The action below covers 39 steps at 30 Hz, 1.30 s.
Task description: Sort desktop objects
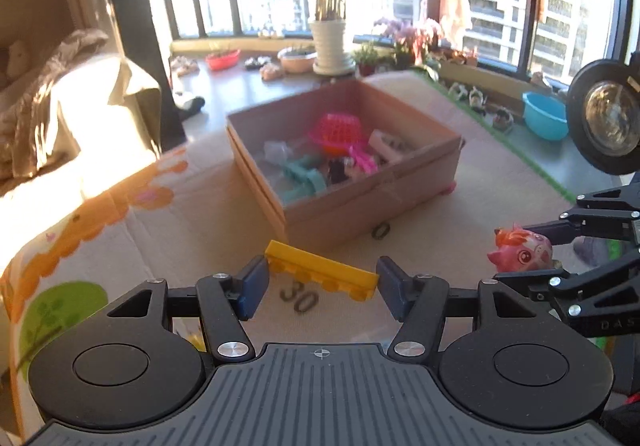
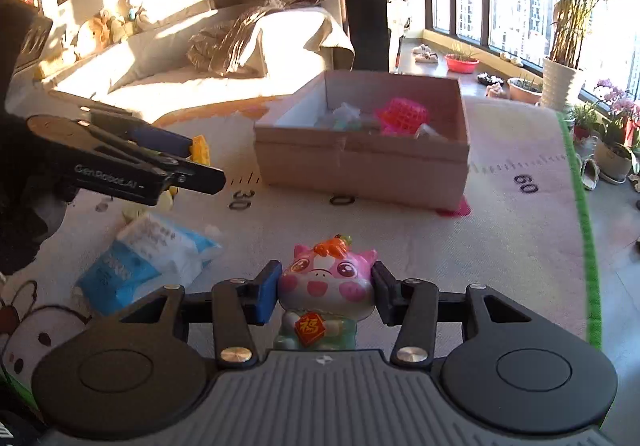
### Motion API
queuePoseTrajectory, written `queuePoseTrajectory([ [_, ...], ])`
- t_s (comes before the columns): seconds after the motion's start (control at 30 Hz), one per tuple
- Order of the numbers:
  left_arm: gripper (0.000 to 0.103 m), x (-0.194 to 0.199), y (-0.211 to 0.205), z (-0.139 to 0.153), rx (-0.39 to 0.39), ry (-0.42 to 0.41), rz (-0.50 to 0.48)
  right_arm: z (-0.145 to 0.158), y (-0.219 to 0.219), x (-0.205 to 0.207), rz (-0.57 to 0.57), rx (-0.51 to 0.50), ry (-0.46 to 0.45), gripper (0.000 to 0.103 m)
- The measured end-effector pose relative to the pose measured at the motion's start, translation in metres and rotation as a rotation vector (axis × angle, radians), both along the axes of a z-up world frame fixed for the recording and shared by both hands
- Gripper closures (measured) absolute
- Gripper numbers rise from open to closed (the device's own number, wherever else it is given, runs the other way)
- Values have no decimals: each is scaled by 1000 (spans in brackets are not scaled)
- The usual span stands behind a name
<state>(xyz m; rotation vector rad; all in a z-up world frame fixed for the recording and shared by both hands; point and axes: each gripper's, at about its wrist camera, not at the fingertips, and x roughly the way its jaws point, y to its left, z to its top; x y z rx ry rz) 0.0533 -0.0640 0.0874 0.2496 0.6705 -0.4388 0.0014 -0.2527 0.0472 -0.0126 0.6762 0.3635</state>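
Observation:
A long yellow toy brick hangs above the play mat, and my left gripper is shut on its two ends. The right wrist view has that gripper at the left, with the brick showing between its fingers. My right gripper is shut on the head of a pink pig figurine, whose green body hangs below the pads. In the left wrist view the pig and the right gripper are at the right edge. An open cardboard box with several toys inside stands ahead of both.
A blue and white packet lies on the mat to the left of the pig. A pink piece pokes out under the box's near corner. A sofa is at the far left; plant pots and a blue basin stand beyond the mat's green edge.

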Motion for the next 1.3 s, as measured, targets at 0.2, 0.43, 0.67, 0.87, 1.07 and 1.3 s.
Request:
queuePoseTrajectory([
  [0.2, 38, 36, -28, 41, -27, -182, -25, 68, -29, 42, -85, 74, -156, 55],
  [0.43, 29, 112, -47, 15, -72, -68, 66, 67, -22, 130, -159, 58, -110, 55],
  [0.67, 16, 83, -10, 6, -59, -73, 103, 31, -19, 160, -184, 109, -18, 53],
  [0.87, 12, 18, 27, -10, -10, -36, 116, 24, -23, 118, -171, 74, -43, 46],
  [1.07, 8, -32, 55, -14, -55, 56, 99, 17, -29, 62, -163, 36, -67, 25],
  [1.3, 10, -62, 43, -40, -119, 260, -23, -11, -30, 27, -179, 59, 6, 19],
])
